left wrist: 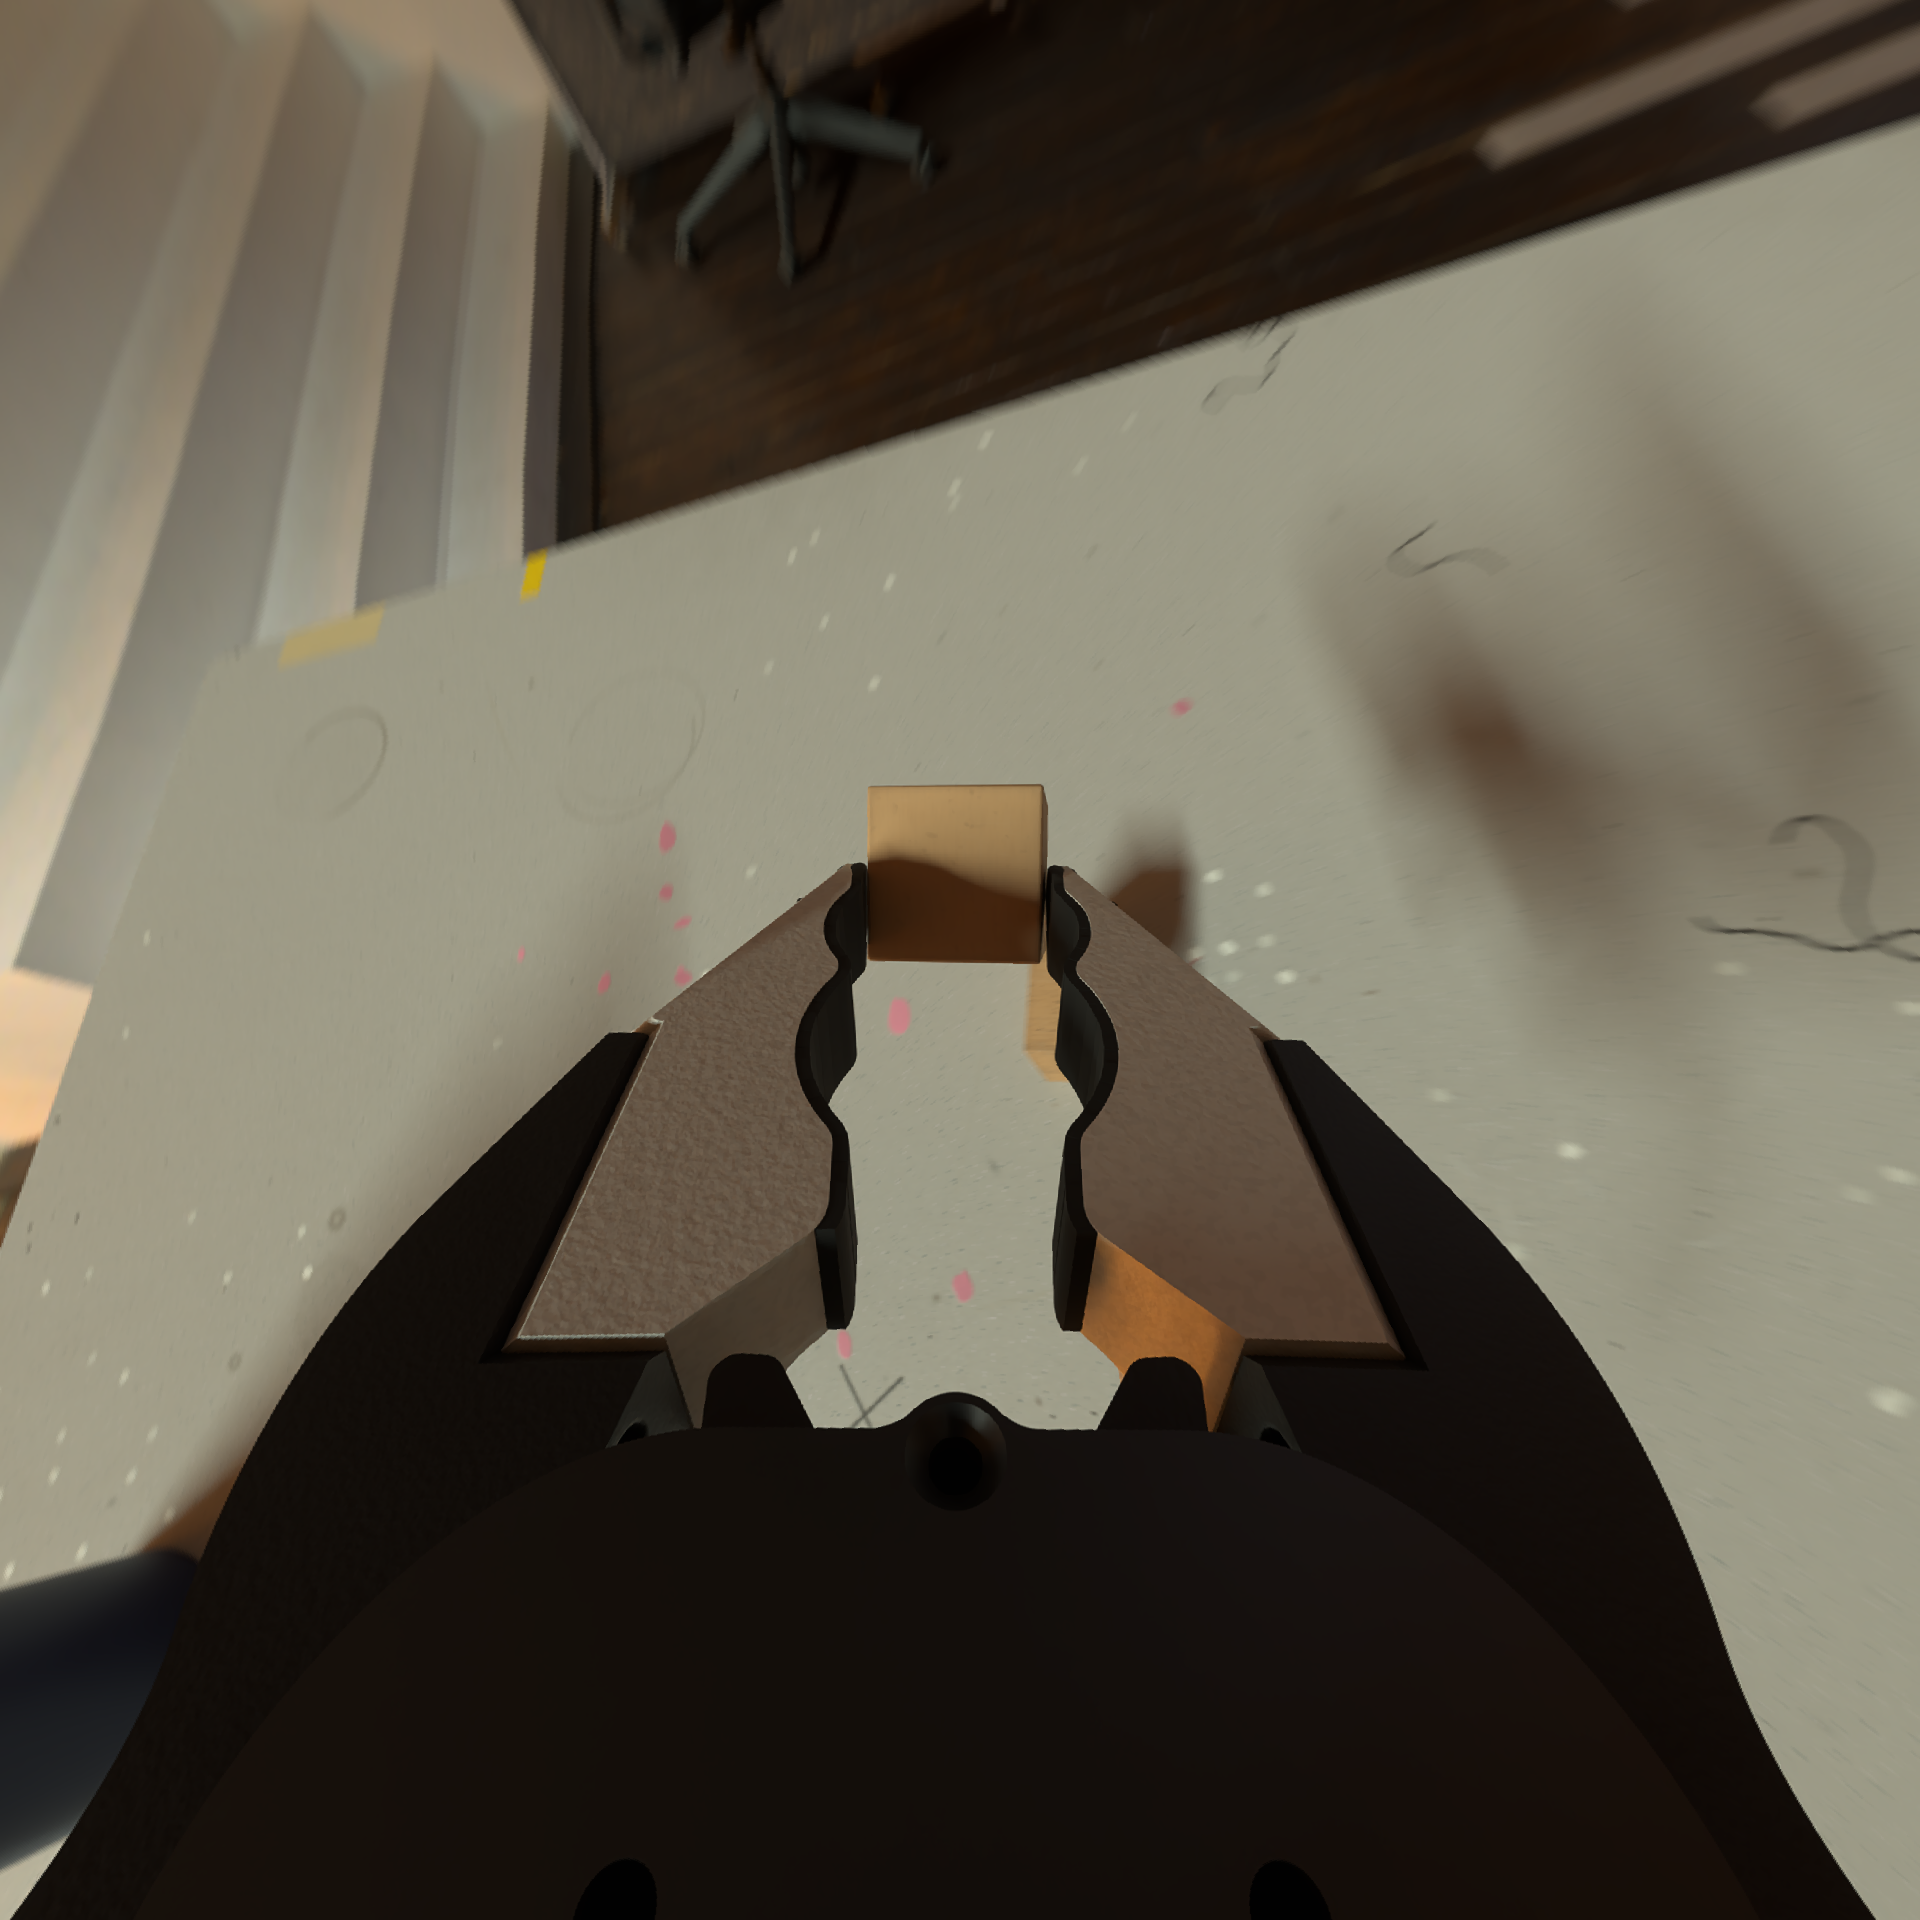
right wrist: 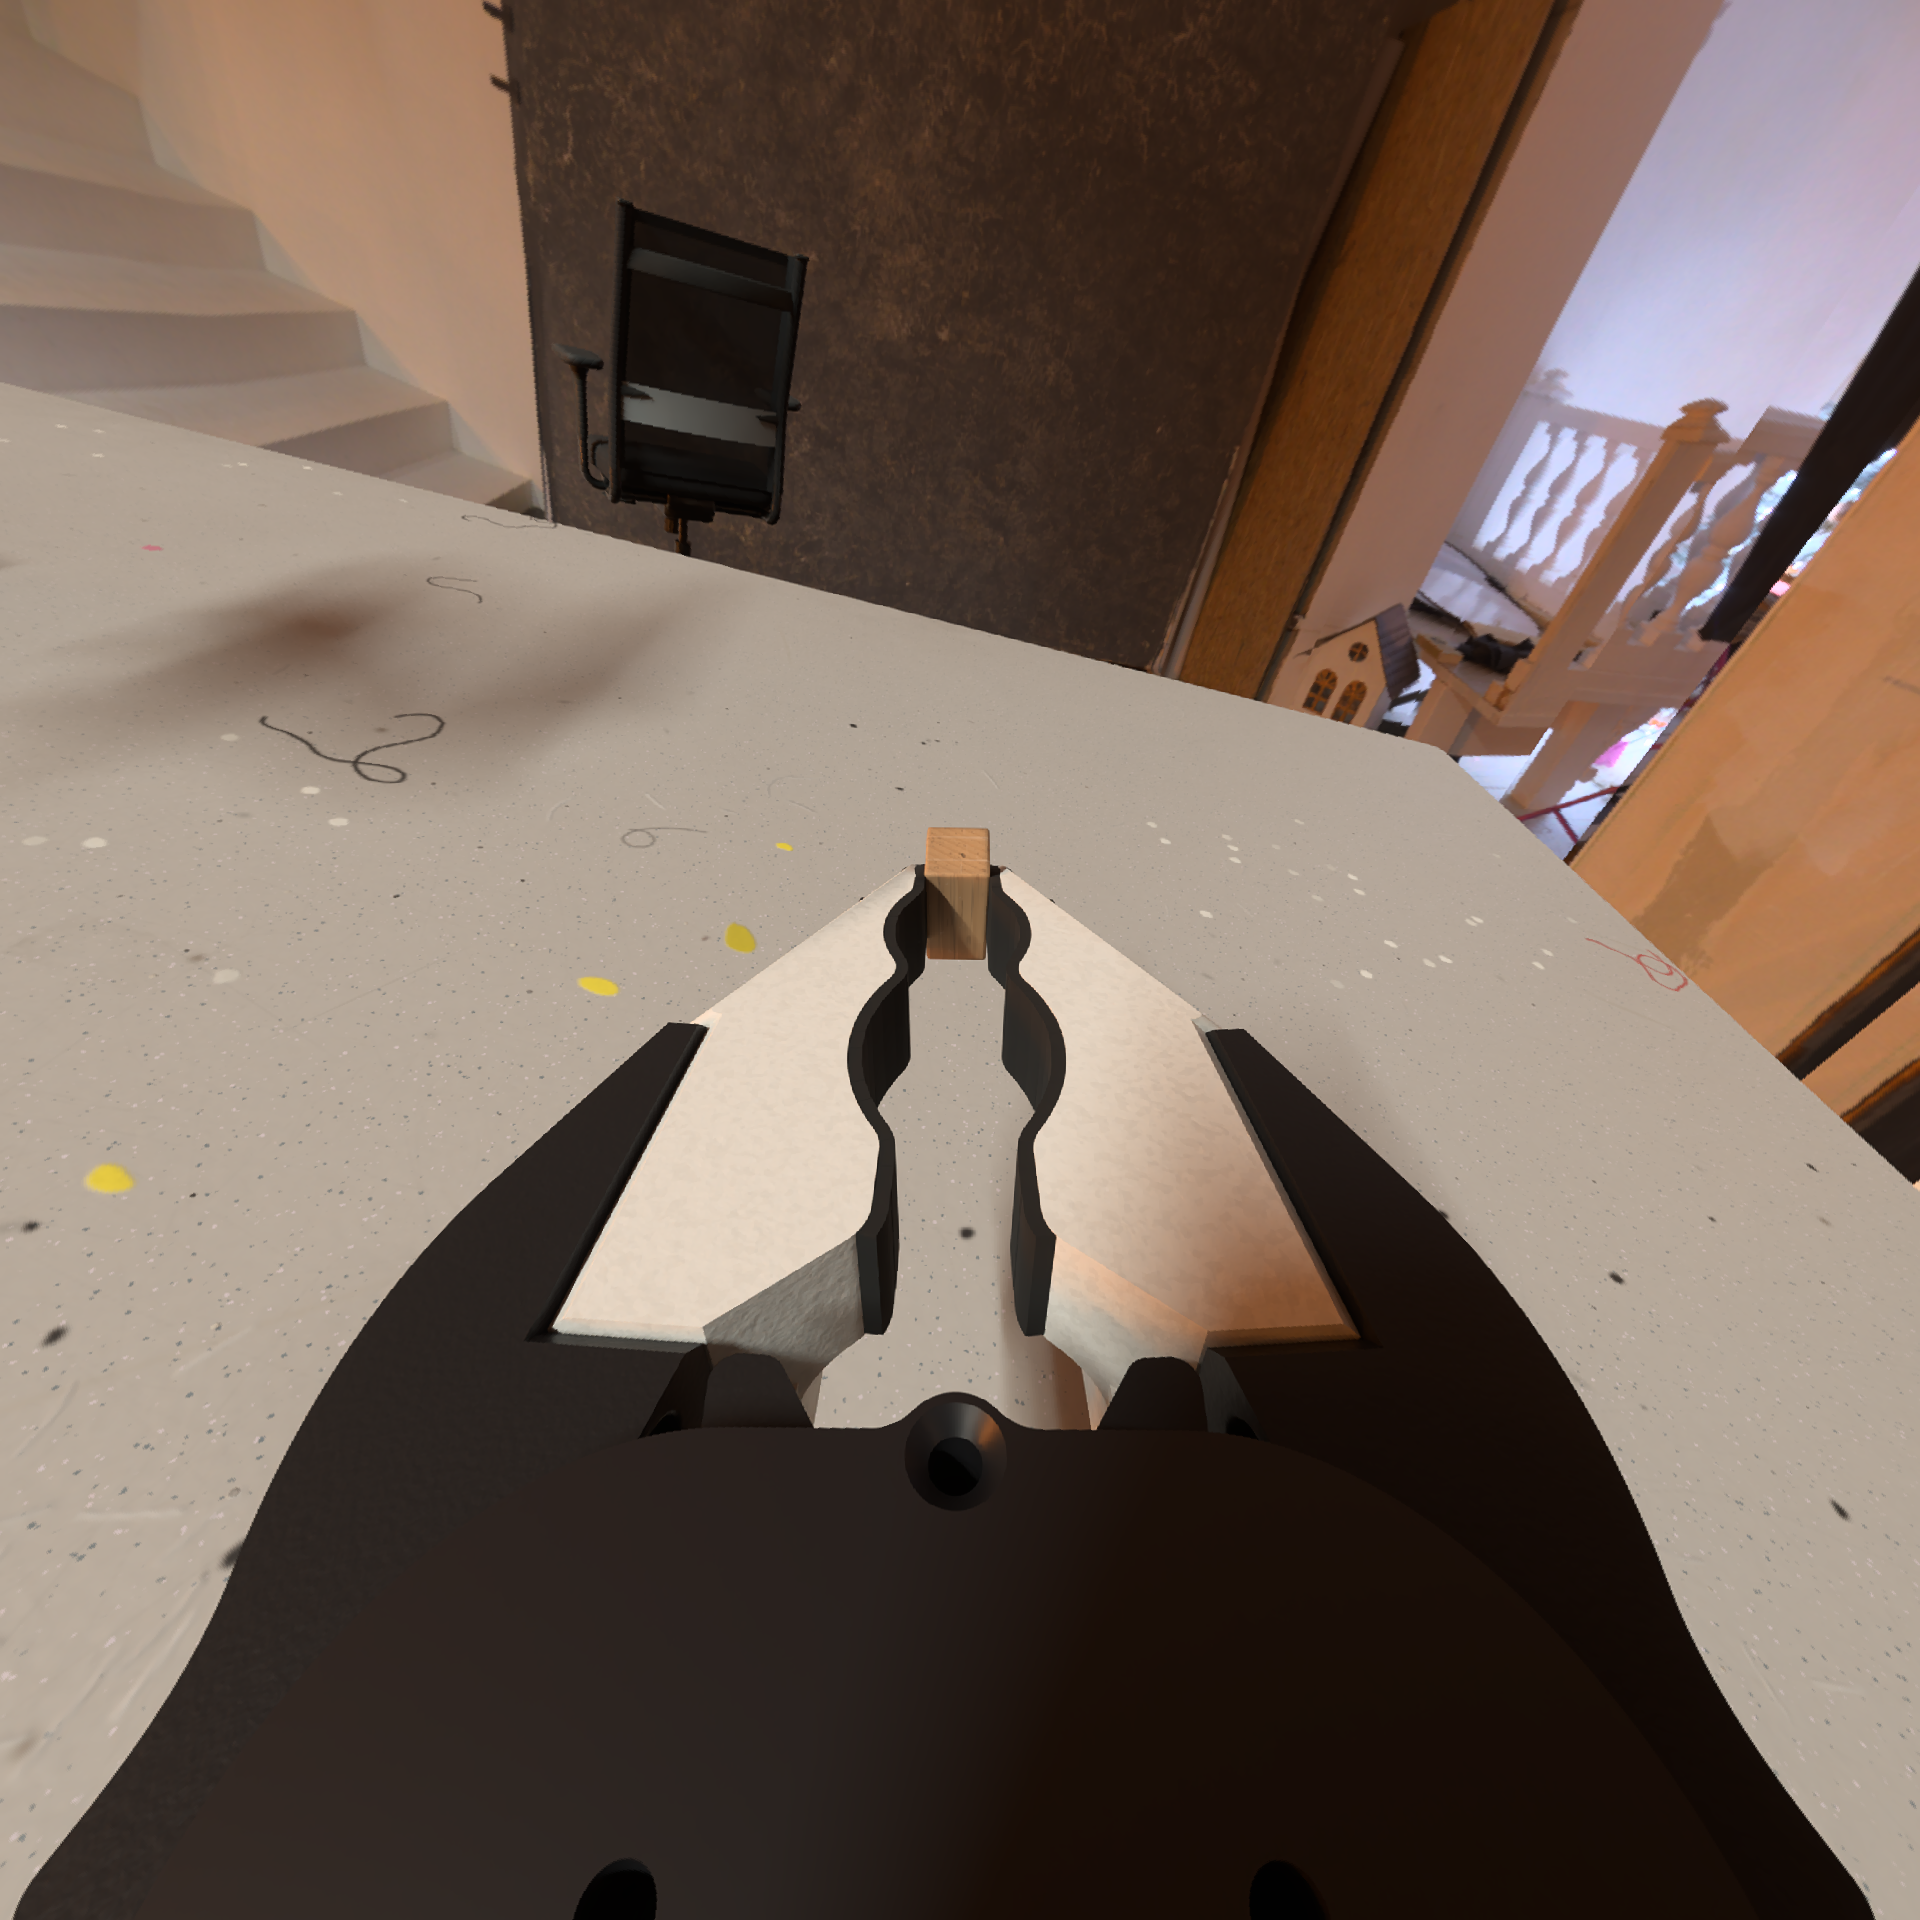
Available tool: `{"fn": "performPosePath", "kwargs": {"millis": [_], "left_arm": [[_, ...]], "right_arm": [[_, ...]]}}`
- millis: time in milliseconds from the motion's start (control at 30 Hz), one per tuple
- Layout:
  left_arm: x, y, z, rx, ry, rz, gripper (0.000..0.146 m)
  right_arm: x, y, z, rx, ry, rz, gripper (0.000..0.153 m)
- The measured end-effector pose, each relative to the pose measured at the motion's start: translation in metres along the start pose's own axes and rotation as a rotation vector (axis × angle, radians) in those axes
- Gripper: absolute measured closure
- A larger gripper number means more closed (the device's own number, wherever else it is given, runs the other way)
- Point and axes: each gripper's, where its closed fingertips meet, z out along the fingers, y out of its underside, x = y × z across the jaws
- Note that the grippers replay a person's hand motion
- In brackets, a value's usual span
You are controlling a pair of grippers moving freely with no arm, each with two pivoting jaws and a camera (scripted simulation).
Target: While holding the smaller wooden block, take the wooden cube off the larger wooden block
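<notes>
In the left wrist view my left gripper (left wrist: 956, 896) is shut on the wooden cube (left wrist: 956, 831), a tan block that fills the gap between the fingertips and is held above the table. A second wooden piece, the larger wooden block (left wrist: 1042, 1029), shows just behind the right finger, which hides most of it. The cube does not touch it. In the right wrist view my right gripper (right wrist: 958, 885) is shut on the smaller wooden block (right wrist: 957, 904), a narrow pale piece standing upright between the fingertips, off the table.
The speckled grey table (left wrist: 623, 1039) carries paint spots and pen scribbles. Its far edge (right wrist: 1039, 644) and right edge (right wrist: 1662, 935) drop off to the room. An office chair (right wrist: 707, 364) stands beyond the far edge. A dark blurred shadow (left wrist: 1475, 727) lies on the table.
</notes>
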Motion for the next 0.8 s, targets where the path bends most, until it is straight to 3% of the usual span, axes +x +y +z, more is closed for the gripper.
{"fn": "performPosePath", "kwargs": {"millis": [133,300,533,667,800], "left_arm": [[0.052,-0.024,-0.059,0.139,0.129,0.074,0.112],[0.160,-0.016,-0.094,0.180,0.404,0.175,0.112],[0.300,0.037,-0.076,0.074,0.725,0.225,0.112],[0.344,0.055,-0.066,0.048,0.824,0.251,0.112],[0.362,0.062,-0.063,0.039,0.847,0.411,0.112]], "right_arm": [[-0.001,0.000,0.001,0.000,-0.012,0.001,0.143],[-0.001,-0.002,-0.001,0.019,-0.024,0.015,0.143],[-0.001,-0.003,-0.002,0.025,-0.029,0.022,0.143],[0.000,-0.003,-0.002,0.029,-0.031,0.040,0.143],[0.002,-0.003,-0.002,0.028,-0.031,0.060,0.143]]}}
